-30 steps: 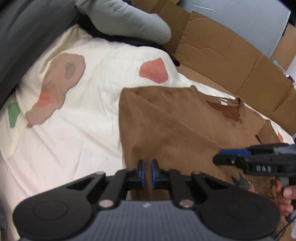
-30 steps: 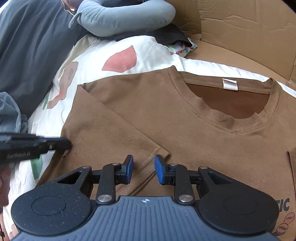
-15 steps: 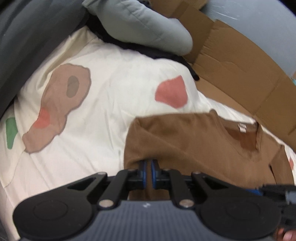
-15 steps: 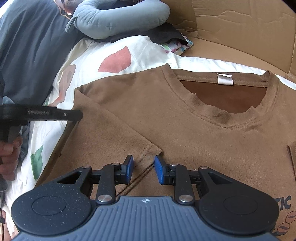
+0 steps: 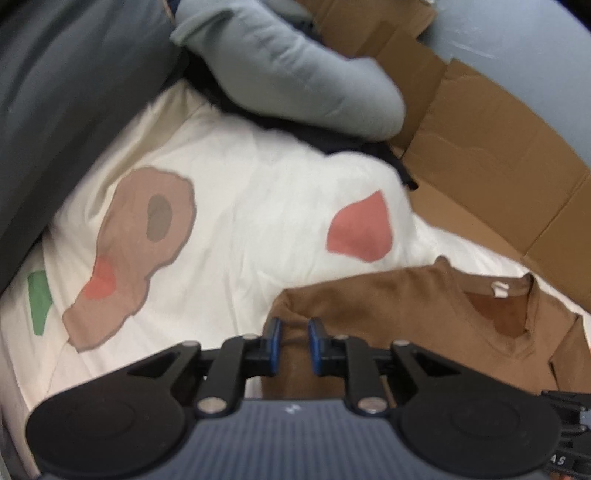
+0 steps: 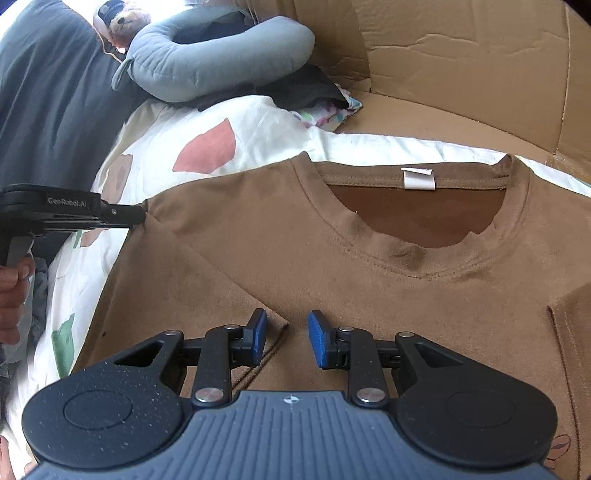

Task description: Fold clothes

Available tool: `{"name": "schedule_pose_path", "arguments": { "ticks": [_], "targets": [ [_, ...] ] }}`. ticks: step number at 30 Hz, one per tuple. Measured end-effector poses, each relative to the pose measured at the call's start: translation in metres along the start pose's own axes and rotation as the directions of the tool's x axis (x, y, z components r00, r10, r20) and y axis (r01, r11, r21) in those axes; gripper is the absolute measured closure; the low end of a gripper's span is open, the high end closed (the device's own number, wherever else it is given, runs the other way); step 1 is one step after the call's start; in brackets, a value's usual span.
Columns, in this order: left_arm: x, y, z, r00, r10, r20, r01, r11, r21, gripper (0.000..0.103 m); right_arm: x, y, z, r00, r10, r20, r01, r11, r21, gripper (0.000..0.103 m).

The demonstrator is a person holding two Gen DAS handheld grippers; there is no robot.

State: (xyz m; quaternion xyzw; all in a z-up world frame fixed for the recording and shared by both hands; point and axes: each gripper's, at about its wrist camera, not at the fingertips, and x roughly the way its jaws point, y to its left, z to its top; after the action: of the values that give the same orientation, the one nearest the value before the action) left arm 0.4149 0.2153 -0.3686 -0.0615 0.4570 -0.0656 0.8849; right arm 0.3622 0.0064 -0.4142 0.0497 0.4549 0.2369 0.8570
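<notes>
A brown T-shirt lies face up on the bed, collar and white label at the far side. Its left sleeve is folded in over the chest. My left gripper hovers at the shirt's left shoulder corner; its jaws are opening, with brown cloth showing in the narrow gap and the pads not pressing on it. From the right wrist view the left gripper touches that corner. My right gripper is open just above the folded sleeve's hem, holding nothing.
The cream bedsheet has coloured patches. At the head lie a grey neck pillow, dark clothes and a plush toy. Cardboard walls the far right; a dark blanket lies left. A hand holds the left gripper.
The left gripper moved from beside the folded sleeve up to the shirt's shoulder corner, and its jaws have parted a little. The right gripper stayed over the sleeve hem.
</notes>
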Motion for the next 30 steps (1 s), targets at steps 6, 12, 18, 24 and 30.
{"name": "schedule_pose_path", "arguments": {
  "ticks": [6, 12, 18, 24, 30],
  "targets": [
    [-0.004, 0.002, -0.017, 1.0, 0.015, 0.002, -0.015, 0.999, 0.038, 0.081, 0.001, 0.0, -0.002, 1.0, -0.008, -0.013, 0.008, 1.0, -0.007, 0.071],
    [-0.021, 0.004, -0.023, 1.0, 0.013, -0.005, -0.012, 0.999, 0.049, 0.066, -0.011, -0.004, 0.002, 1.0, 0.022, -0.013, -0.022, 0.999, 0.028, 0.07],
    [-0.059, -0.004, -0.013, 0.999, 0.013, -0.048, -0.01, 0.998, 0.055, 0.043, -0.049, -0.009, 0.016, 0.998, 0.055, -0.017, -0.054, 0.997, 0.048, 0.065],
    [-0.132, -0.012, 0.017, 0.999, -0.001, -0.054, 0.002, 1.0, 0.026, 0.026, -0.125, -0.021, 0.049, 0.998, 0.07, -0.002, -0.069, 0.993, 0.095, 0.057],
    [-0.217, -0.024, 0.051, 0.999, 0.023, -0.035, -0.022, 0.999, 0.038, 0.018, -0.222, -0.051, 0.075, 0.995, 0.096, 0.026, -0.099, 0.976, 0.195, 0.042]
  ]
}}
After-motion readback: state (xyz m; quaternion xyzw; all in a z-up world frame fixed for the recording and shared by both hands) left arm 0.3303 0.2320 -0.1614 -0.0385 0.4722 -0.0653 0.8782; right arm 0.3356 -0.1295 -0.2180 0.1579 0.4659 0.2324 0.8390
